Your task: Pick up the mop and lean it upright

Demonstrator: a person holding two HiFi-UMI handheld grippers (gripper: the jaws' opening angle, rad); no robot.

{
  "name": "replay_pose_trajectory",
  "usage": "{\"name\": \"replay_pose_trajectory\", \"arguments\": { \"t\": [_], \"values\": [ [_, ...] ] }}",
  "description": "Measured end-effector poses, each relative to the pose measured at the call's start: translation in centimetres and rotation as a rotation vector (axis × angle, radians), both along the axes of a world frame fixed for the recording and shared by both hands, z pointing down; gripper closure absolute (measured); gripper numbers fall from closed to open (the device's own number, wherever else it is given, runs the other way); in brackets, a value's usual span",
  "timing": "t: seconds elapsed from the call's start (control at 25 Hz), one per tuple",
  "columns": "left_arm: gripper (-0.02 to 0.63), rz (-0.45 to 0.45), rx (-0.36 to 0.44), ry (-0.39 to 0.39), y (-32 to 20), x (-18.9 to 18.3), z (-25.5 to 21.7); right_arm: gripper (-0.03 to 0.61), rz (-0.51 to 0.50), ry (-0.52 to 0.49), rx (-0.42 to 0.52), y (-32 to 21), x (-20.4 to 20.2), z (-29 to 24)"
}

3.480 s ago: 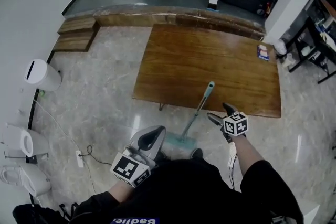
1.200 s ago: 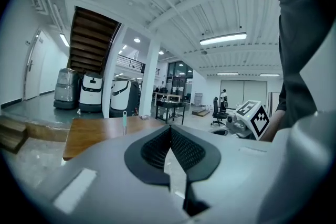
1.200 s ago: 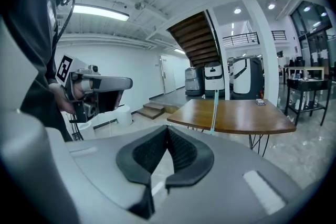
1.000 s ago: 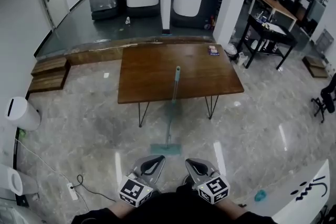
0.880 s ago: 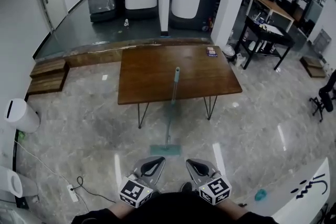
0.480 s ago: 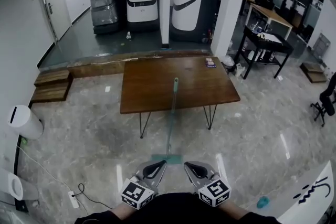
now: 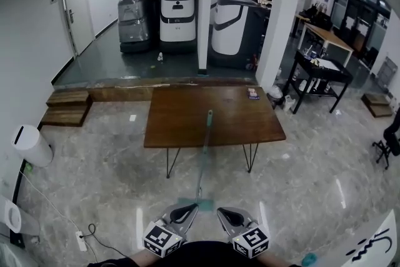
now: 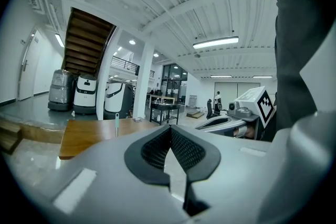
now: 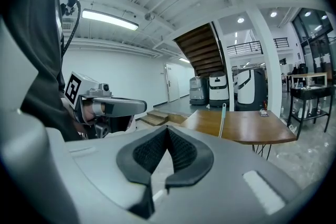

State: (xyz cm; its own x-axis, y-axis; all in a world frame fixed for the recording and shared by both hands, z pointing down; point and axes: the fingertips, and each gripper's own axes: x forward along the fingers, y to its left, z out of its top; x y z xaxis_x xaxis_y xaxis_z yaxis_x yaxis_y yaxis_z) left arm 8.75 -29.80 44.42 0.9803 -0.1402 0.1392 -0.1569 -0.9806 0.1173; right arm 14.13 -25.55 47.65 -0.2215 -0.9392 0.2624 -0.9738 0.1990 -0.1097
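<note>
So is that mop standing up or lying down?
Upright, slightly tilted: the mop stands with its head on the floor, handle leaning against the wooden table at its edge.

Mop (image 7: pixel 204 153) is teal, table (image 7: pixel 181 123) brown, floor (image 7: pixel 94 184) marbled grey.

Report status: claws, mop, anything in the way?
Left claw shut, empty; right claw shut, empty. Mop upright, handle leaning on table edge, head on floor. Nothing between claws and mop.
</note>
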Motion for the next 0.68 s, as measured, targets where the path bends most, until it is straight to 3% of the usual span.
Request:
{"name": "replay_pose_trajectory", "arguments": {
  "t": [0.68],
  "values": [
    [0.595, 0.001, 0.014, -0.006, 1.01, -0.24, -0.15, 0.577, -0.015, 0.002, 0.001, 0.54, -0.24, 0.12]
  ]
}}
